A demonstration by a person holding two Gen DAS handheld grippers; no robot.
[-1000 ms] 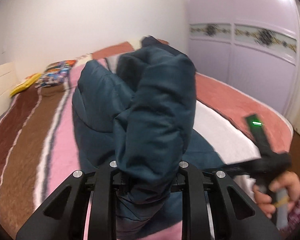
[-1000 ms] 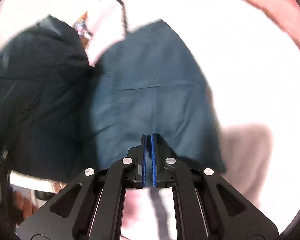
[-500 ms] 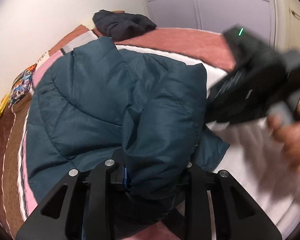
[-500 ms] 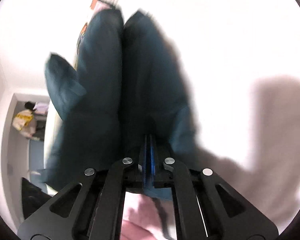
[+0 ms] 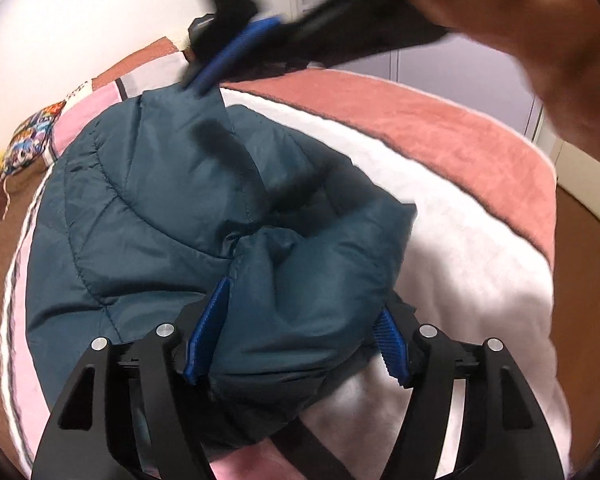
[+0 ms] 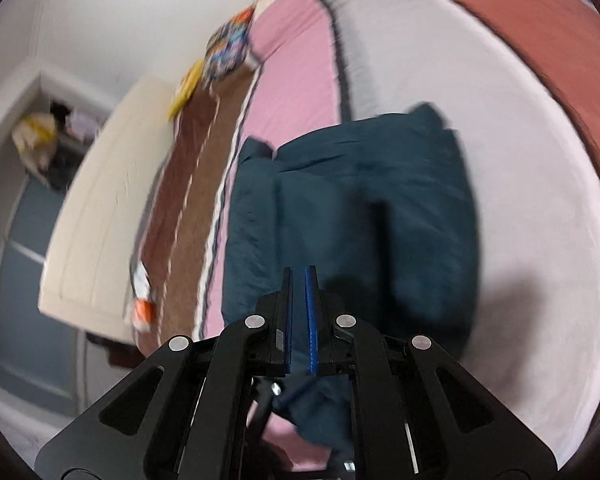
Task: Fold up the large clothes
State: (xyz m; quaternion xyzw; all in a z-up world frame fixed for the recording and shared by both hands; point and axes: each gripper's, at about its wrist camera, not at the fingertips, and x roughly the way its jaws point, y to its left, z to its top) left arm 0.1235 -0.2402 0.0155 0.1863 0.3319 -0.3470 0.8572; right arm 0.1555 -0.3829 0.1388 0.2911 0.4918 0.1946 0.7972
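A dark teal puffer jacket [image 5: 160,208] lies folded on the striped bed [image 5: 440,248]. My left gripper [image 5: 300,300] is low at its near edge. Its jaws are opening, and a puffy fold of the jacket still bulges between the blue pads [image 5: 206,332], which stand apart from it on the right side. My right gripper [image 6: 299,276] hangs above the jacket [image 6: 360,208], shut, with only a thin slit between its pads and nothing in it. In the left wrist view, that right gripper [image 5: 204,80] crosses the top, blurred, held by a hand [image 5: 540,48].
The bedspread has pink [image 6: 296,64], brown [image 6: 188,184], white and salmon bands. A colourful pillow [image 6: 228,48] lies near the wall. A cream headboard [image 6: 100,220] runs along the left and a cluttered shelf [image 6: 40,140] beyond it. Pale wardrobe doors [image 5: 460,68] stand behind the bed.
The left gripper came down with the jacket fold onto the bed and its jaws spread wide. The right gripper rose off the jacket and swung up across the top of the left wrist view.
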